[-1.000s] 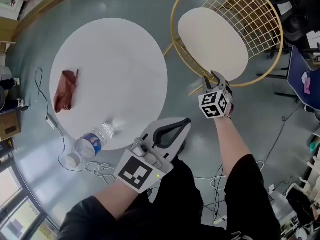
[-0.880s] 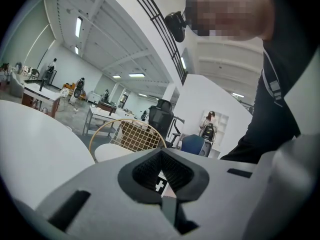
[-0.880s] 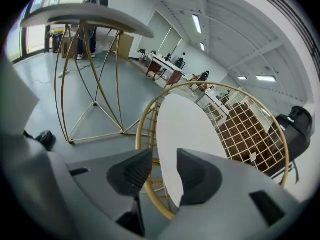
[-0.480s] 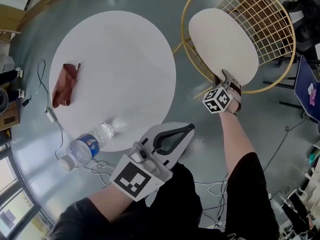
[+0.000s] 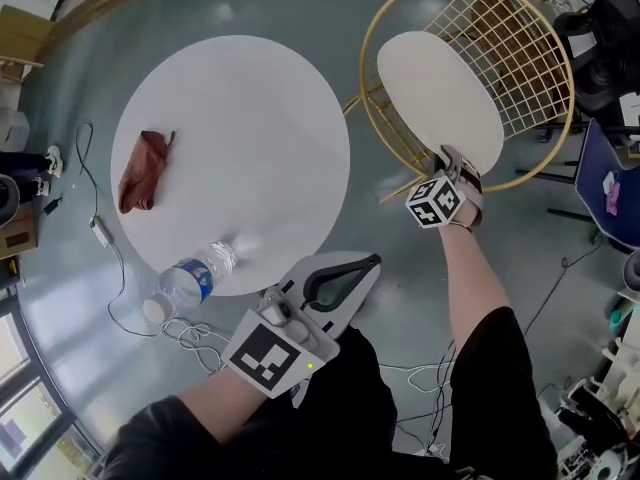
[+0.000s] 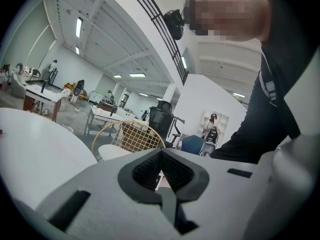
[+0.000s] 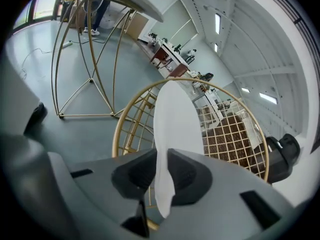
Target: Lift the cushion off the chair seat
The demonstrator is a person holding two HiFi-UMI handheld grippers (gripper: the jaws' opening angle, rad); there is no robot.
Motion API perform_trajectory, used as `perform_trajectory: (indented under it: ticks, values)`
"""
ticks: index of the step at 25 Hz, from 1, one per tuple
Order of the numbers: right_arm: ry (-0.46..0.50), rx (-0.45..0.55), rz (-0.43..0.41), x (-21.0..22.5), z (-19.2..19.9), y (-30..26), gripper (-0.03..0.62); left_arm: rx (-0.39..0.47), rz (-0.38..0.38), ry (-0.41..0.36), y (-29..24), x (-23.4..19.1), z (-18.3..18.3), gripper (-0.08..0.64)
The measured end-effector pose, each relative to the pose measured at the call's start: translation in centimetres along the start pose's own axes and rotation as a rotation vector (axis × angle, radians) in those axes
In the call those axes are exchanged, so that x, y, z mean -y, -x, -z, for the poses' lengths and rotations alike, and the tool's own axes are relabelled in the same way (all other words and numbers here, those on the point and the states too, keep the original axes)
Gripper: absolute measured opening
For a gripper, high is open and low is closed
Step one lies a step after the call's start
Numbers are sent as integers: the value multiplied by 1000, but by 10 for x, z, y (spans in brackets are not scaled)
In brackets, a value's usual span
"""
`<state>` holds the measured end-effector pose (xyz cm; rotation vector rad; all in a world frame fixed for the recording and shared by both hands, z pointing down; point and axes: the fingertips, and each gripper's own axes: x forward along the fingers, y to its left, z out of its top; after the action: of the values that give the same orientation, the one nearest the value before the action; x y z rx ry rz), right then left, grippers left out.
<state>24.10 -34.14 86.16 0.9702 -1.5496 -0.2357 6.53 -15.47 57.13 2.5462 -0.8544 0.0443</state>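
A person in black sleeves [image 5: 490, 368] is looking steeply down at both arms, each hand carrying a grey two-jaw tool with a cube of black-and-white square markers.

Nearest, the left tool [image 5: 366, 267] [image 6: 161, 169] is hovering over the grey floor [image 5: 400, 268], just off the near edge of a round white bench [image 5: 240, 118]. Its jaws are together at the tips, with nothing between them.

Just to its left, a clear plastic water bottle with a blue label [image 5: 190, 280] is lying on its side at the near left edge of the bench, its capped end hanging over the floor. Thin white cables [image 5: 110, 268] are trailing across the floor below it.

To the right and a little farther, the right tool [image 5: 449, 160] [image 7: 159, 176] is reaching the near rim of a round gold wire chair [image 5: 520, 48] [image 7: 235, 139]. Its jaws are closing on the near edge of a flat oval cream cushion [image 5: 440, 98] [image 7: 175, 129], and both dark pads are resting against that edge. The cushion is lying on the chair seat, in front of the gold wire-grid back.

Farther left, a crumpled reddish-brown cloth [image 5: 143, 171] is lying on the left part of the bench, well apart from the bottle.
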Motion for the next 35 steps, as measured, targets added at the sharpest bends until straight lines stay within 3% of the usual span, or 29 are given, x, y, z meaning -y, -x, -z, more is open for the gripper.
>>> perform_trajectory:
  ticks: [8, 15, 25, 35]
  values:
    - [-158, 30, -23, 65, -27, 68, 55, 29, 21, 2, 16, 30, -51, 3]
    - [-387, 43, -71, 100, -40, 139, 48, 58, 63, 0, 28, 68, -91, 3]
    - [-592, 130, -94, 121, -60, 283, 48, 34, 115, -62, 62, 97, -120, 3]
    - [-817, 314, -104, 123, -81, 435, 46, -15, 204, -96, 87, 135, -146, 3]
